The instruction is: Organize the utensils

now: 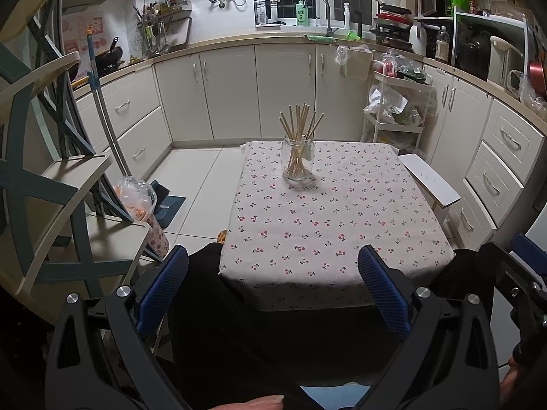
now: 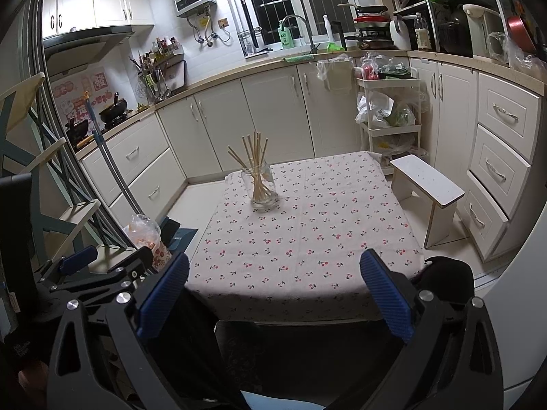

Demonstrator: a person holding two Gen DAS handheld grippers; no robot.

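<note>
A white tablecloth (image 1: 328,225) is showing a scatter of small pink-red cherries with dark stems. On its far part a clear glass jar (image 1: 297,162) is holding pale tan chopsticks (image 1: 299,126). The left gripper (image 1: 273,266) and right gripper (image 2: 275,273) are both wearing ribbed blue pads on black frames (the bolts are gleaming silver). A white stool (image 2: 427,184) is standing to the right, and cream cabinets (image 1: 287,89) are lining the far wall.

Each black tool (image 1: 273,283) has ribbed blue pads (image 1: 383,290) and silver screws.
</note>
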